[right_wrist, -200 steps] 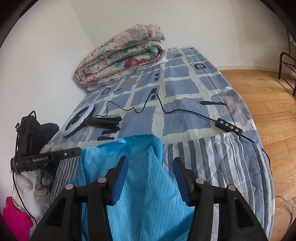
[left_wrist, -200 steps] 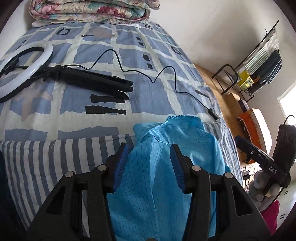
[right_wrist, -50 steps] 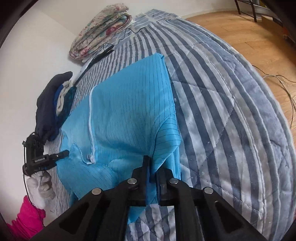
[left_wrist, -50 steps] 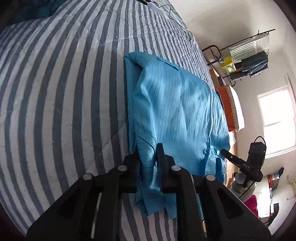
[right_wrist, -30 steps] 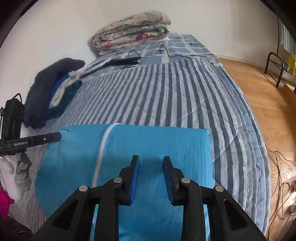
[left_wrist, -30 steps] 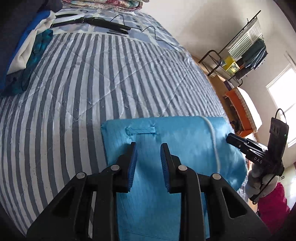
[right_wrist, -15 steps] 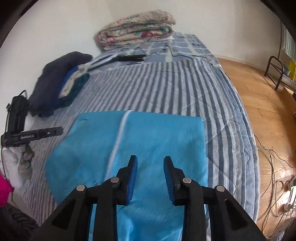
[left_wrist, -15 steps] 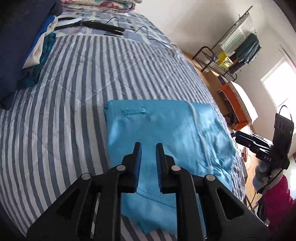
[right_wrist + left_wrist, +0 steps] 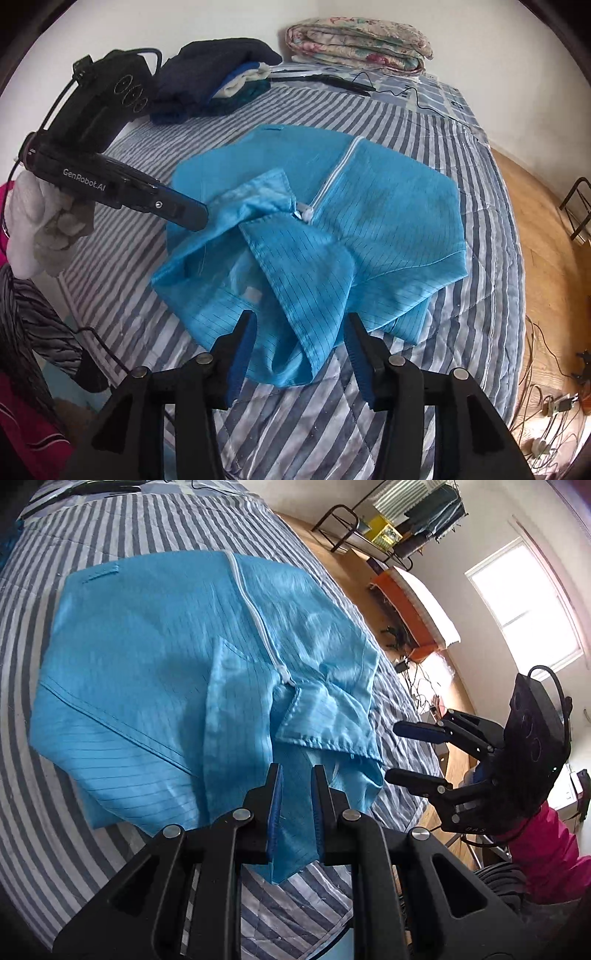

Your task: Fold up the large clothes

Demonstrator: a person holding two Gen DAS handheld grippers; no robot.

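Both tongs sat at the near hem of the bright blue pinstriped zip-front garment (image 9: 369, 206). Left gripper (image 9: 294, 775): jaws narrow, a slim gap showing between the blue pads, cloth behind them, no pinch visible. Right gripper (image 9: 299, 328): jaws opening, roughly half wide, a loose fold of the garment lying between and below the pads without being pressed.

Garment lay on the grey-and-white striped quilt (image 9: 480, 332), body fairly flat with the white zipper (image 9: 332, 173) running away from the tongs, near end rumpled with two flaps crossed over each other just beyond the zipper pull.

Step, as I read it: between folds, releasing and re-gripping. Far part looked squared; near flaps did not. Next move likely calls for picking the two near corners cleanly, one per tong, single layer each, then spreading or carrying them toward the far edge of the garment. Risk: grabbing both crossed layers at once.

Readable text: "GenRobot.AI" in white on the left gripper's black arm, seen from the right wrist camera. Small lettering on the right gripper's body, in the left view, was too blurred to read.
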